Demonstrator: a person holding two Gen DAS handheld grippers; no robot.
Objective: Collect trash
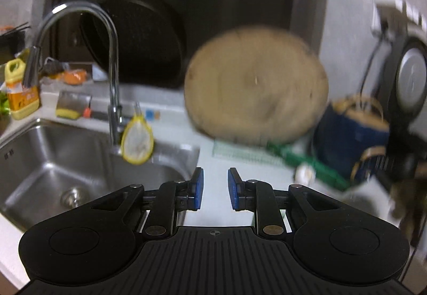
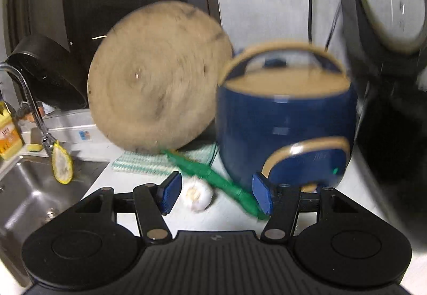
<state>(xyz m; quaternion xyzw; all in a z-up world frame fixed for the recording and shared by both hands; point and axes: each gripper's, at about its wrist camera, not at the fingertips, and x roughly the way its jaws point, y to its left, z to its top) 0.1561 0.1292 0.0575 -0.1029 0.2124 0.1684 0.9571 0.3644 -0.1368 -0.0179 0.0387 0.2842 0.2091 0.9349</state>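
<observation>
A white garlic bulb lies on the pale counter, with a green plastic stick slanting just behind it. My right gripper hovers over them with its jaws wide apart. The bulb shows in the gap close to the left pad and neither pad presses on it, while the stick's near end reaches the right pad. In the left wrist view the bulb and the stick are blurred, off to the right. My left gripper is over the counter beside the sink, its blue pads a narrow gap apart with nothing between them.
A steel sink with a tall faucet and a hanging yellow mesh strainer lies left. A round wooden board leans at the back over a striped cloth. A blue cooker and a dark appliance crowd the right.
</observation>
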